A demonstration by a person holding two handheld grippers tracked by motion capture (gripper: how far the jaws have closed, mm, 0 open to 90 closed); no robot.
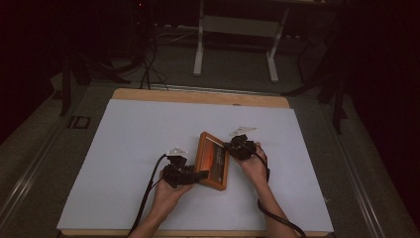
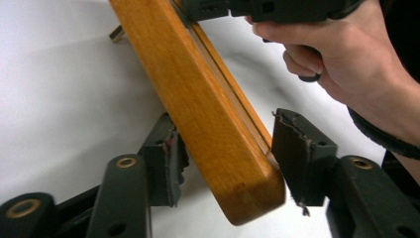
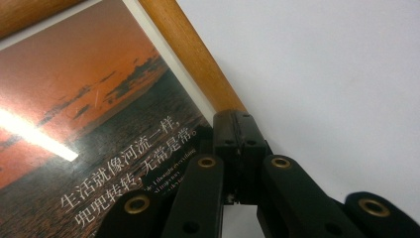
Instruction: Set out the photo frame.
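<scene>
With our right tongs (image 3: 241, 144) clamped on the photo frame (image 1: 212, 159), we centre the half-open left tongs (image 2: 225, 158) around its lower edge before squeezing evenly.

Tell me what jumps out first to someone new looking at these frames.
The wooden picture frame at the middle of the white table cover draws the eye: it holds a red-orange sunset print with white Chinese text. The right gripper is clamped shut on the frame's edge. The left gripper straddles the frame's near corner, its jaws open with a gap visible on each side.
</scene>
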